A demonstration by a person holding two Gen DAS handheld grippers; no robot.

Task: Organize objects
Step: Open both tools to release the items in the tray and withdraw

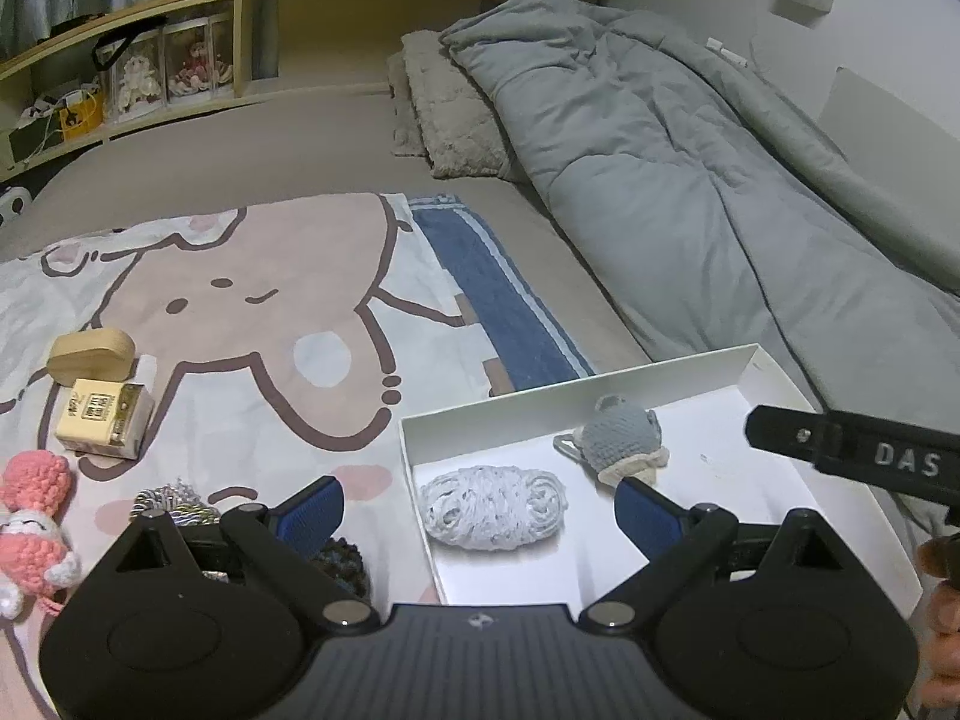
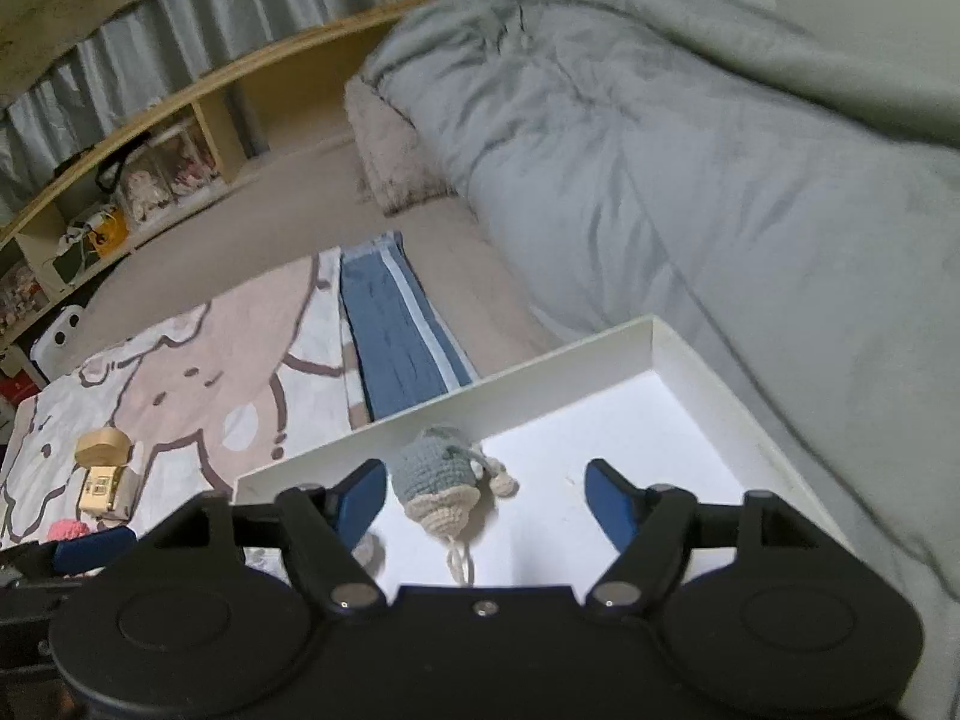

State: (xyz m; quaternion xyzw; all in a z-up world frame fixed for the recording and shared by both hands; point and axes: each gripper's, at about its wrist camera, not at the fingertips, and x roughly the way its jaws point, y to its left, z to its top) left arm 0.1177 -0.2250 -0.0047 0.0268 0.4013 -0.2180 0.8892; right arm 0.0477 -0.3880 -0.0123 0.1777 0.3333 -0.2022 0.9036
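Observation:
A white shallow box (image 1: pixel 774 384) lies on the bed and holds a pale yarn bundle (image 1: pixel 493 507) and a grey crocheted toy (image 1: pixel 621 437). My left gripper (image 1: pixel 480 510) is open, above the box's left edge, with the yarn bundle lying between its fingers. My right gripper (image 2: pixel 485 495) is open and empty over the box (image 2: pixel 654 336), with the grey toy (image 2: pixel 438 471) just beyond its left finger. On the cartoon blanket to the left lie a pink crocheted doll (image 1: pixel 33 516), a yellow packet (image 1: pixel 102 417), a wooden block (image 1: pixel 90 354) and a dark yarn piece (image 1: pixel 174 501).
A grey duvet (image 1: pixel 690 180) is piled along the right of the bed. A fuzzy pillow (image 1: pixel 444 108) lies behind. A blue towel (image 1: pixel 498 294) lies beside the blanket. A wooden shelf (image 1: pixel 180 60) with boxed dolls runs along the far side.

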